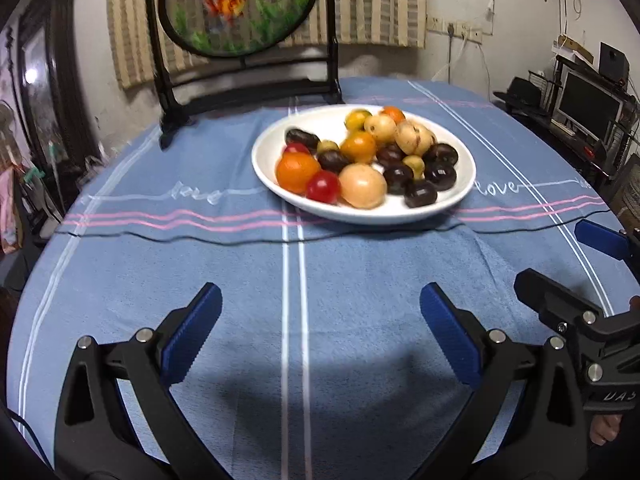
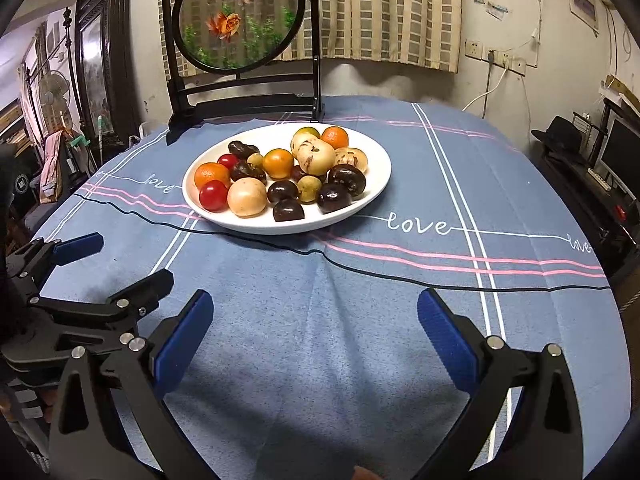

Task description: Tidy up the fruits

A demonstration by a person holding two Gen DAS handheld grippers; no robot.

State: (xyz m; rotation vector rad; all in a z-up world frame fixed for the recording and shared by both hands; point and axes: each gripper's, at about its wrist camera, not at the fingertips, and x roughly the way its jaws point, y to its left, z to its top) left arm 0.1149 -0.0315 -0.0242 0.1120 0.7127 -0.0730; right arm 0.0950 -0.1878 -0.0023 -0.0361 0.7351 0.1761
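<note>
Both grippers, left and right, hang spread wide and empty above the cloth, fruit plate well ahead.

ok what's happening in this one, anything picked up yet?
Nothing yet. A person holds two handheld grippers low over the blue tablecloth, short of the white plate. The left gripper and right gripper are both open and empty. All the fruit, oranges, red tomatoes, dark plums and pale round ones, is piled on the plate. A round goldfish screen stands behind it. No sorting has begun.
</note>
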